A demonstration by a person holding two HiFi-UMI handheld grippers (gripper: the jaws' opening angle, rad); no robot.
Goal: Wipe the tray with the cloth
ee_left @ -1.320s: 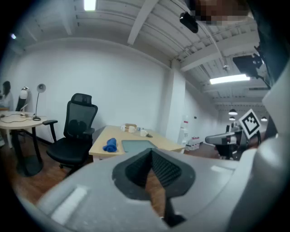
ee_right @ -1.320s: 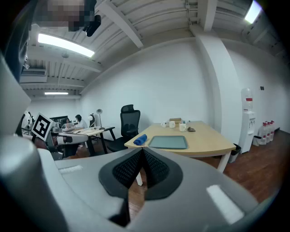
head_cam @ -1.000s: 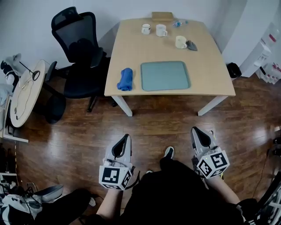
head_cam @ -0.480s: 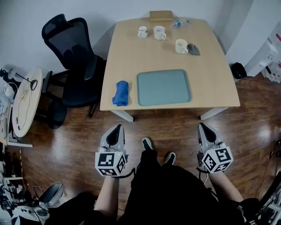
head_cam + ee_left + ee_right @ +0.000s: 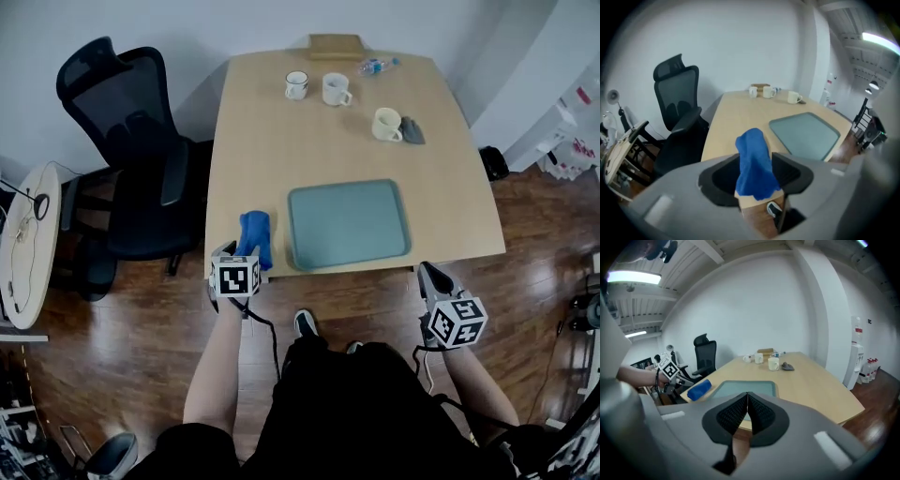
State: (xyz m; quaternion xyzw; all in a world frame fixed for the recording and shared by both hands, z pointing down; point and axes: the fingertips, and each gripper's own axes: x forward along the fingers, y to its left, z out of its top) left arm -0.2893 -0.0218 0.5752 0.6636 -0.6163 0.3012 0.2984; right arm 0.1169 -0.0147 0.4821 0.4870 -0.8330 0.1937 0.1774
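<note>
The wiping had not begun. The blue cloth (image 5: 255, 238) lay bunched on the worktop (image 5: 272, 141) at its near edge, just beside the left side of the grey-green tray (image 5: 347, 223), which sat flat and bare. The left hand-held gripper (image 5: 755, 174) was at the cloth, angled down over the worktop's edge. Its jaws had just been opening and stood apart with the cloth between them. In its own view the pads looked close to the fabric on both sides, though I could not say for sure that they touched it, and nothing suggested a grip. The right hand-held gripper (image 5: 747, 401) hung off the near edge of the worktop on the tray's right side, its jaws pressed together on nothing.

As I judged it, the task was at its very start. The left hand-held gripper was in place at the cloth, but closing on it, lifting it, carrying it onto the tray and every wiping stroke were left to do. The mugs (image 5: 337, 89) at the far end stood well apart from all this.
</note>
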